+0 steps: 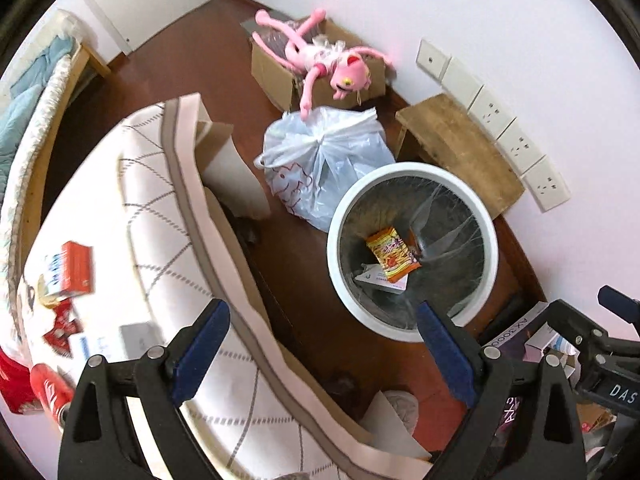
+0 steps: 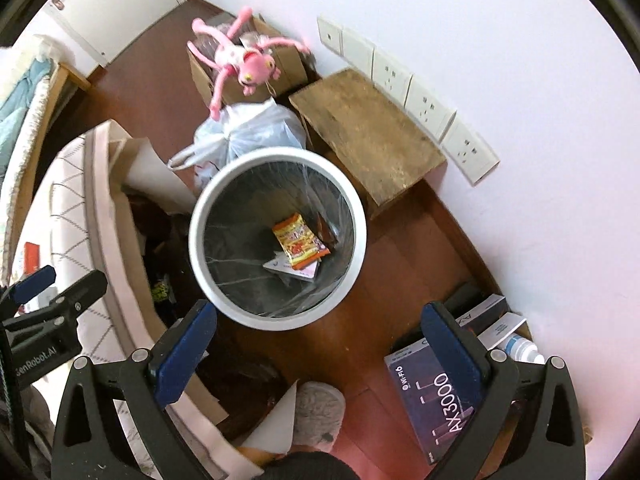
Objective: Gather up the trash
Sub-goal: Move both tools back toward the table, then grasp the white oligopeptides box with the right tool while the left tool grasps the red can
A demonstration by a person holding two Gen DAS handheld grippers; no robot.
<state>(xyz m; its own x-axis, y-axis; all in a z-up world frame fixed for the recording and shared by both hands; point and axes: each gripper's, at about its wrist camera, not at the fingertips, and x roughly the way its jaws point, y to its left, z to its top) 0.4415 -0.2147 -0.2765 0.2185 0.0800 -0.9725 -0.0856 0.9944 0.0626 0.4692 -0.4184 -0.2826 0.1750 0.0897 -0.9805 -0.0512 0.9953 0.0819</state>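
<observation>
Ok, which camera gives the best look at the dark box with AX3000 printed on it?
The right wrist view: the box lies nearly whole, its lettering readable. The left wrist view catches only a corner behind the hand-held gripper.

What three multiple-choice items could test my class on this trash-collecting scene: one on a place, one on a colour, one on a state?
1. Where does the orange snack wrapper lie?
A. Inside the white bin
B. On the wooden board
C. On the cardboard box

2. What colour is the plush toy on the cardboard box?
A. Blue
B. Pink
C. Green

3. In what state is the right gripper?
A. Shut on a wrapper
B. Shut on a bottle
C. Open, holding nothing

Answers:
1 A: both views show the wrapper at the bottom of the bin.
2 B: the toy is pink all over.
3 C: its blue pads stand far apart with only floor between them.
</observation>
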